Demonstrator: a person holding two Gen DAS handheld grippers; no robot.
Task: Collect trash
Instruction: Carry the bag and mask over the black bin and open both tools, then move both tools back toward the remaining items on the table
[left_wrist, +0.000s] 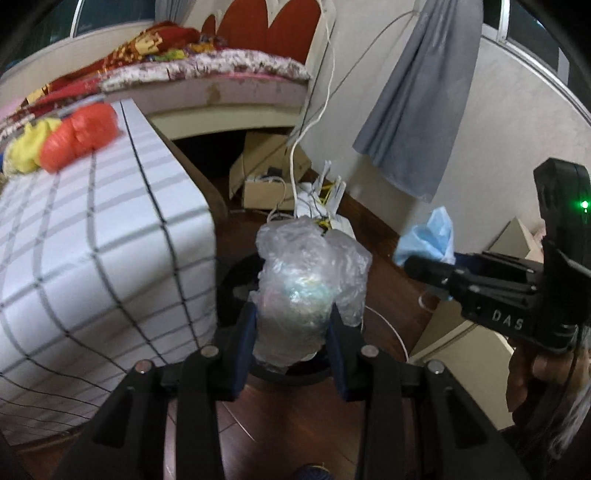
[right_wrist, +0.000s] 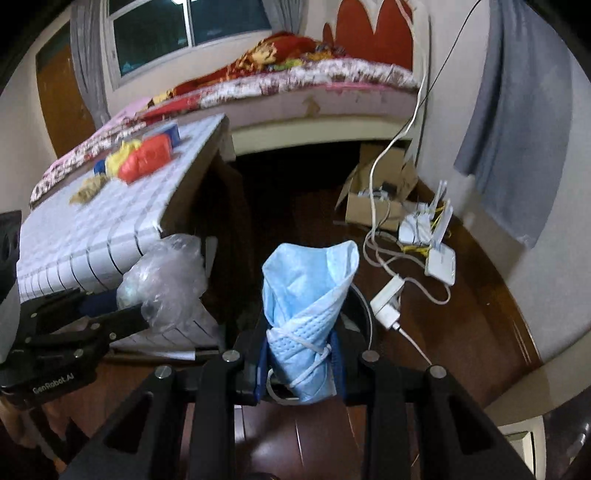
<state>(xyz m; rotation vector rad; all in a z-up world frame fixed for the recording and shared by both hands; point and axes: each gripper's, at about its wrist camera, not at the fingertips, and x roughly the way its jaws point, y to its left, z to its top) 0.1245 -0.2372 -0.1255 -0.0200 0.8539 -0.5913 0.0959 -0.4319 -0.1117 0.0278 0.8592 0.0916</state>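
Between fingers (left_wrist: 246, 343), crinkled clear plastic (left_wrist: 303, 280)

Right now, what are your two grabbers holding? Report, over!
Left gripper shut on clear plastic wad. Right gripper shut on blue face mask. Black bin dark below, partly hidden. More trash on checked table.

Blue mask (right_wrist: 306, 325), clear plastic bag (left_wrist: 306, 288), white grid-checked table (left_wrist: 92, 266).

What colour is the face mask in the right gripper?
Light blue face mask with white ear loops; clearest in the right wrist view.
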